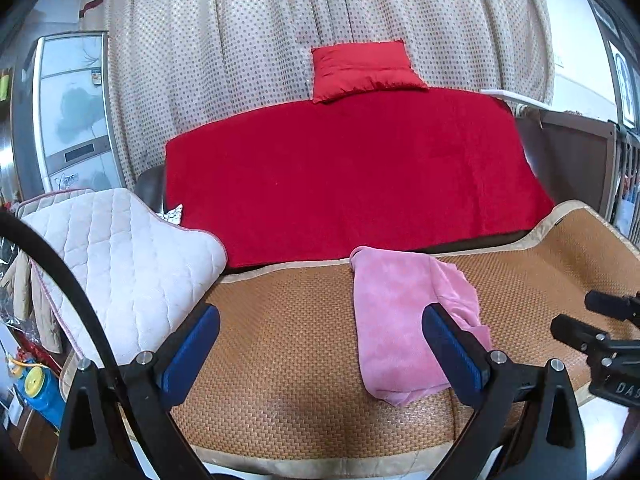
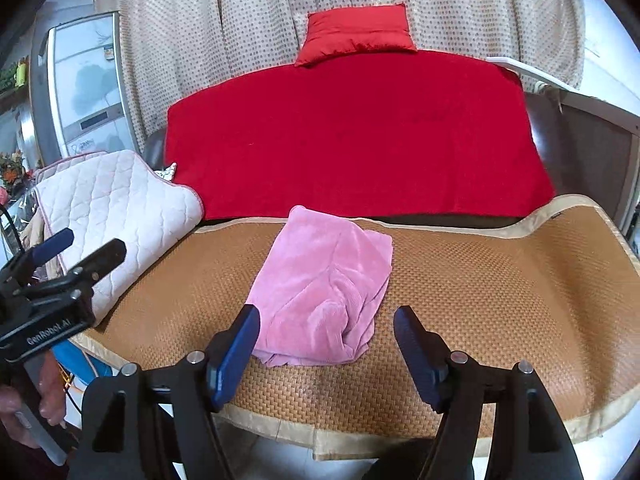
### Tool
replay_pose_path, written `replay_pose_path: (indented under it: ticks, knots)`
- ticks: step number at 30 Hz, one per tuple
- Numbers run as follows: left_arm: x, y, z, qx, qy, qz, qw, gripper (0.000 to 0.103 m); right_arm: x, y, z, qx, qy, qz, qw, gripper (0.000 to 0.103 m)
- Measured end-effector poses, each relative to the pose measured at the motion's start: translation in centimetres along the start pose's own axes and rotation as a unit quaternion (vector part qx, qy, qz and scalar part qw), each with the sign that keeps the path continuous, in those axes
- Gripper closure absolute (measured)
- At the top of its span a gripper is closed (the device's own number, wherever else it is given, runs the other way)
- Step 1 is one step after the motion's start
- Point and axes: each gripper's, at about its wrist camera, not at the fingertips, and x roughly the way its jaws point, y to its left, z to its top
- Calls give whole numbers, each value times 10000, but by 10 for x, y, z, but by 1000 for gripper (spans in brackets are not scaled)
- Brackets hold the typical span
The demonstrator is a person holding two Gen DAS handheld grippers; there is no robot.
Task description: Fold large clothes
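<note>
A pink garment [image 1: 400,312] [image 2: 324,280] lies folded into a compact bundle on a woven brown mat [image 1: 280,340] [image 2: 480,288]. My left gripper [image 1: 320,320] hovers open above the mat, left of the bundle; its right finger overlaps the cloth's edge in the left wrist view. It also shows at the left edge of the right wrist view as the left gripper [image 2: 72,256], held by a hand [image 2: 48,396]. My right gripper [image 2: 327,312] stands open over the near end of the bundle, pads clear of the cloth. It shows in the left wrist view as the right gripper [image 1: 580,312].
A red blanket [image 1: 352,168] covers the surface behind the mat, with a red pillow [image 1: 364,68] against a dotted curtain. A white quilted pad [image 1: 120,256] [image 2: 116,216] lies at the mat's left. A fridge [image 1: 72,112] stands far left. The mat's front edge is close below.
</note>
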Motion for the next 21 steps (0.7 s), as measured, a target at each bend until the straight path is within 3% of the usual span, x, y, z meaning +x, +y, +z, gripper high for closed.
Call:
replay_pose_path:
  ticks: [21]
  knots:
    - [-63,9,10,-196,-370,91,9991,2,-65,38,5,-488,-731,-891,9921,27]
